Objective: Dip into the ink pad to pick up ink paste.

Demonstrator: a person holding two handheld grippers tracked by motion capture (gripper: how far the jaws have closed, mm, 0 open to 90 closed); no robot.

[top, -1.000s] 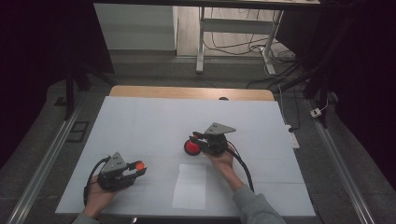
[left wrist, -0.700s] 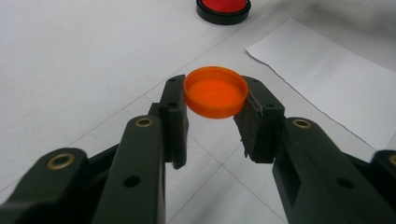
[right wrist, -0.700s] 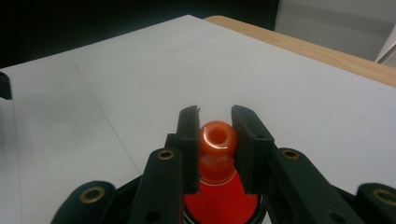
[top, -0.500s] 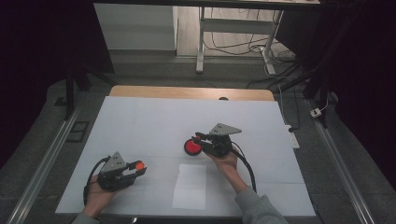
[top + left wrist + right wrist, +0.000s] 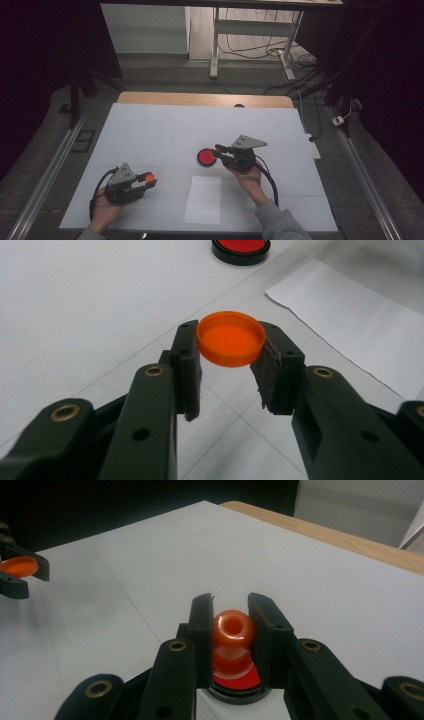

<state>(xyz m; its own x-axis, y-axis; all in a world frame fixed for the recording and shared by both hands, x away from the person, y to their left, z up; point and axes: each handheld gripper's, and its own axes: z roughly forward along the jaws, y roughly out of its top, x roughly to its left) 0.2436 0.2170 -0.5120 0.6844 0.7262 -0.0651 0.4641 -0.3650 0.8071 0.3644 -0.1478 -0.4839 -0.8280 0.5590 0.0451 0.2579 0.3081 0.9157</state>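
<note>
The stamp [image 5: 233, 630] sits clamped between the right gripper's [image 5: 220, 150] jaws, right over the red ink pad [image 5: 205, 157] mid-table, while the left gripper [image 5: 147, 180], near left, is clamped on an orange cap [image 5: 231, 338], beside the paper [image 5: 203, 200].

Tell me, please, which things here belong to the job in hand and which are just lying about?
In the job:
orange cap, clamped in the left gripper
orange stamp, clamped in the right gripper
red ink pad
white paper sheet

Lying about:
floor cables
power strip
</note>
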